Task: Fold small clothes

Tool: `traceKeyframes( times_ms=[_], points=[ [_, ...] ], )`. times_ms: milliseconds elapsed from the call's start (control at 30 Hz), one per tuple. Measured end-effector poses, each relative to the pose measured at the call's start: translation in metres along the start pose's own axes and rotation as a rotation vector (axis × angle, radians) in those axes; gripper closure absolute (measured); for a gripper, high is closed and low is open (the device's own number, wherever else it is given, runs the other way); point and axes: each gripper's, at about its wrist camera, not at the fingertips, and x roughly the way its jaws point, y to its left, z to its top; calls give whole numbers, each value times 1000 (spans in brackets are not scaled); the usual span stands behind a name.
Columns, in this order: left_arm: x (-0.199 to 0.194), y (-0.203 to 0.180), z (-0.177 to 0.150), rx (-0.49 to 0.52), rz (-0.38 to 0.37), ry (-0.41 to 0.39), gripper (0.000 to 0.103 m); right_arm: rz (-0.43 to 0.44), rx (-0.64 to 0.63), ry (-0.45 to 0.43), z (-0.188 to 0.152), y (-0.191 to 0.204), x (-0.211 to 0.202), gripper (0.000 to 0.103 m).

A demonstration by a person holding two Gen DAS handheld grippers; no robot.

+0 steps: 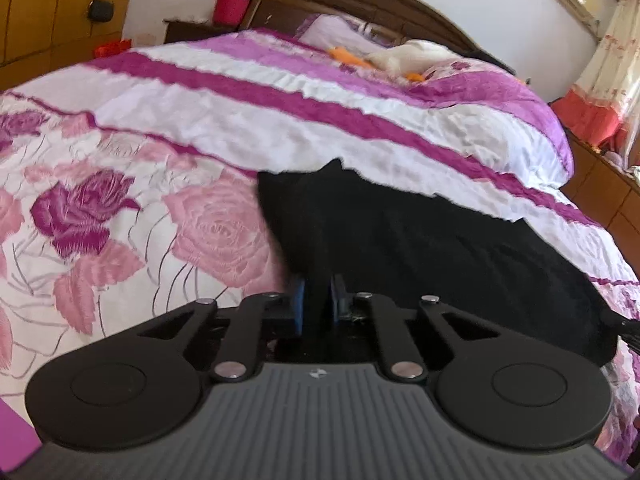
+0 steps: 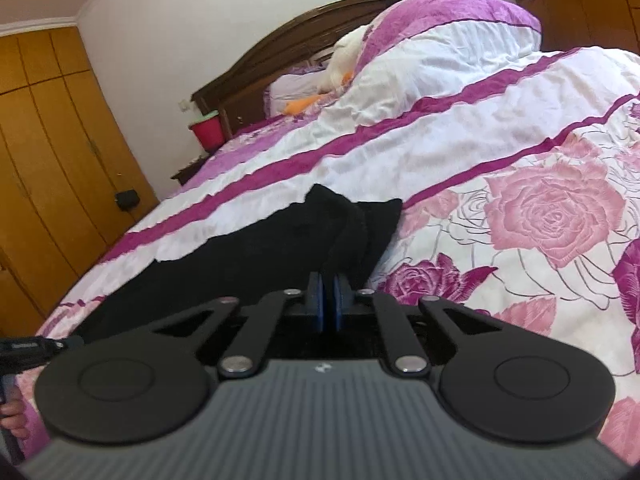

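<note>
while the black garment (image 1: 420, 232) lies spread across the near part of the bed (image 1: 280, 92), on the floral and striped quilt, the fold looks only just begun: each end is pinched but nothing is yet laid over in a neat layer. starting at the left, the left hand-held gripper (image 1: 317, 292) has its blue pads drawn together on the garment's left corner, a band of black cloth running up between them. moving right, the cloth stretches flat toward the other end, where the right hand-held gripper (image 2: 328, 294) is likewise clamped on the garment (image 2: 240, 248), its pads almost meeting with only a thin edge of cloth between. what is left, by my judgement, is to carry both pinched ends over to make the fold and then flatten it. the left wrist view alone shows the garment's long sweep to the right and a curtained window (image 1: 612, 64); the right wrist view alone shows a bunched ridge of cloth just ahead of the pads, a wooden wardrobe (image 2: 52, 152), and part of the person's hand (image 2: 14, 420) at the lower left edge.
</note>
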Motion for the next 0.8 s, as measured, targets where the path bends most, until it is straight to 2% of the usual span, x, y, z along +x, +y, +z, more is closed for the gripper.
traceKeyframes(
  times_ms=[100,300,400,533,600,667,800],
  points=[
    [3,4,-1,-19,-13,18,89,3,30,54,0,-2,6,91],
    [5,10,0,-29,-37,31,89,-11,29,67,-2,-4,10,90],
    [1,10,2,-40,-52,13,95,14,15,73,-2,-5,12,92],
    [-22,14,8,-86,-108,-43,96,69,64,12,7,-11,-6,95],
    [-31,17,10,-96,-120,-42,96,74,81,-10,12,-15,-20,95],
    [-34,17,8,-63,-110,-26,96,80,64,6,12,-16,-27,96],
    [-17,12,-4,16,-31,52,95,9,-12,85,1,-13,-15,95]
  ],
)
